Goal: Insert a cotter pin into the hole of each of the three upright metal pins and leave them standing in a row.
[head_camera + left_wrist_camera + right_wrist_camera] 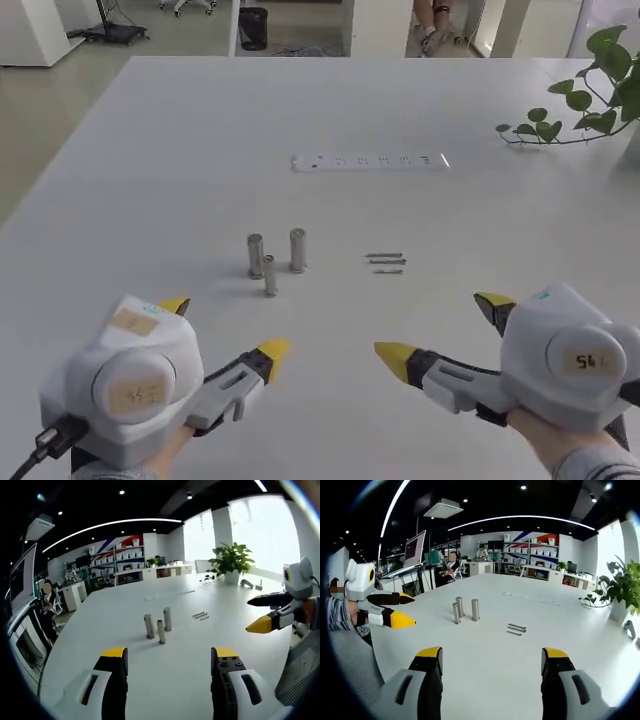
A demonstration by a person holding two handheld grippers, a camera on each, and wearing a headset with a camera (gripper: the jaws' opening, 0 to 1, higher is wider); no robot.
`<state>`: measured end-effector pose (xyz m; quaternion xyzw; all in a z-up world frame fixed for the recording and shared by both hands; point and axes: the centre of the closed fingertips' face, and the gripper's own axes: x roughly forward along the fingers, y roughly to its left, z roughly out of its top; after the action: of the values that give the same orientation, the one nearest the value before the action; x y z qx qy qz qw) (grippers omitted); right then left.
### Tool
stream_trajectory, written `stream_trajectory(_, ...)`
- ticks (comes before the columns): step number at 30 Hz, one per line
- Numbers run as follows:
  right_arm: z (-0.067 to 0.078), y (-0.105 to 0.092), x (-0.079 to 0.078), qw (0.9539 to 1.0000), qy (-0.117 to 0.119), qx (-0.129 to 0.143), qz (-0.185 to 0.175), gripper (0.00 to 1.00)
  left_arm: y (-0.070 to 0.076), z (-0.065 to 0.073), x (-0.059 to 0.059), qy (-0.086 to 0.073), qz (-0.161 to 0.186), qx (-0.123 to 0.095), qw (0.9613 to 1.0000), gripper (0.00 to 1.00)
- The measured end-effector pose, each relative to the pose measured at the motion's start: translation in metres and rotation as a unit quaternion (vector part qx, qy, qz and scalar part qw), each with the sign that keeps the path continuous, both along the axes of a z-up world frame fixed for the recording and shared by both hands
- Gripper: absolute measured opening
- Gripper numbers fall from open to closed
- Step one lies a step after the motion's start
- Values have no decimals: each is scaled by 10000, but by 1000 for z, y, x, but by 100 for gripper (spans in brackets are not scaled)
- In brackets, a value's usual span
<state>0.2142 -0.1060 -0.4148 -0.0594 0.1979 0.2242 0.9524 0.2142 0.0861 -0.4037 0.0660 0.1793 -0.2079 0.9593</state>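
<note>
Three grey metal pins [272,258] stand upright in a small cluster at the middle of the white table [150,170]; they also appear in the left gripper view [158,624] and the right gripper view [464,610]. Three thin cotter pins [386,262] lie side by side to their right, seen too as cotter pins [201,615] and cotter pins [516,629]. My left gripper [225,325] hovers open near the front left, well short of the pins. My right gripper [445,328] hovers open at the front right, nothing between its yellow-tipped fingers.
A white power strip [370,161] lies farther back on the table. A potted plant [585,95] trails over the far right corner. Bare tabletop lies between the grippers and the pins.
</note>
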Motion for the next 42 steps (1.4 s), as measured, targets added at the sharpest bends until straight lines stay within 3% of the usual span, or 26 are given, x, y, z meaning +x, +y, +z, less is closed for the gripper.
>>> stream_trajectory(9, 5, 0, -1, 9998, 0, 188, 2, 76, -6, 1, 28, -88, -310, 145, 9994, 51)
stream_trajectory(16, 16, 3, -3, 9996, -32, 276, 86, 74, -11, -2, 58, -146, -499, 128, 9986, 40)
stream_trajectory(20, 19, 5, -1, 9996, 16, 216, 178, 73, -13, -11, 72, -72, -551, 189, 9983, 35)
stream_trajectory(27, 25, 3, 4, 9993, -48, 376, 62, 74, -15, -28, 95, 111, -519, -20, 9986, 29)
stream_trajectory(33, 24, 7, 6, 9992, 29, 377, 154, 75, -21, -39, 106, 177, -582, -37, 9981, 24)
stream_trajectory(42, 17, 5, 10, 9993, 88, 355, 57, 75, -29, -52, 112, 335, -674, -134, 9971, 14)
